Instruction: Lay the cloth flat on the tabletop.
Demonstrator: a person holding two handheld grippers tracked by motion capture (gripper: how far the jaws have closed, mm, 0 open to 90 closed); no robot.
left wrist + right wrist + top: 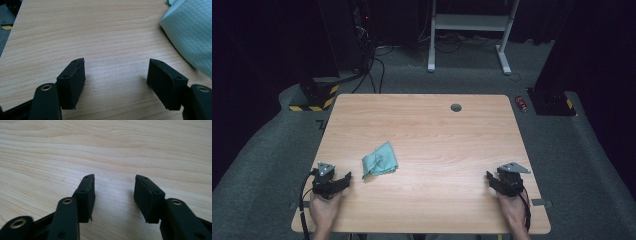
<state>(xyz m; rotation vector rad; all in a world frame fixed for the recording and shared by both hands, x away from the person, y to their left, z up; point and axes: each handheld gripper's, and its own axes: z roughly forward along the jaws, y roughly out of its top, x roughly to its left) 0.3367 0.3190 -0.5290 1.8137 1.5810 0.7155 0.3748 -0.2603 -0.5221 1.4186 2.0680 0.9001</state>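
On smooth wooden table (437, 135), crumpled quilted teal cloth (380, 160) lies.

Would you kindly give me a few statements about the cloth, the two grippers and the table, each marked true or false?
1. The crumpled teal cloth lies nearer the left gripper than the right gripper. True.
2. The left gripper is shut on the cloth. False: its jaws stand apart over bare wood, the cloth beside them.
3. The right gripper's jaws are open with nothing between them. True.
4. The cloth is spread out flat and smooth. False: it is bunched and folded over.
5. A small round dark grommet sits near the far edge of the light wooden table. True.
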